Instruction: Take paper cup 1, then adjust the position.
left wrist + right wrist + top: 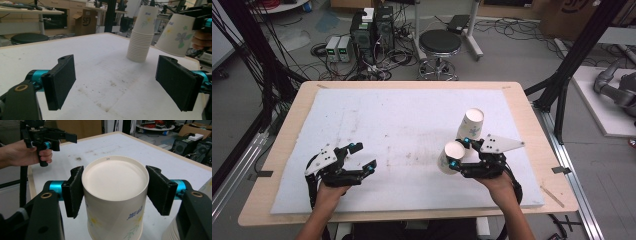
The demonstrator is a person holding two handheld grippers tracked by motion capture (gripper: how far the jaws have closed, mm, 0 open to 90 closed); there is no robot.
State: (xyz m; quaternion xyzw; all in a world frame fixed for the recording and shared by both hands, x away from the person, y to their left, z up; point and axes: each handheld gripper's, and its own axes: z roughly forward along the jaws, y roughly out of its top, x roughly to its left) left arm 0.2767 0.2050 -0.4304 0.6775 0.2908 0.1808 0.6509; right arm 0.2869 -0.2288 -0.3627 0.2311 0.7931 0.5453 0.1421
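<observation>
My right gripper [460,153] is shut on a white paper cup with a flower print [450,157], held tilted above the mat at the right. In the right gripper view both black pads [75,191] press the cup's sides [115,185], and its flat base faces the camera. Just behind it, a stack of the same cups [471,124] stands upside down on the mat; the left gripper view has this stack [140,42] beside the held cup [176,35]. My left gripper [364,156] hovers at the front left, open, with nothing between its jaws [115,82].
A white foam mat [402,115] covers most of the wooden table [292,130]. Beyond the far edge are a black stool [439,42], computer cases [372,30] and cables on the floor. Black frame posts [572,55] stand at the right.
</observation>
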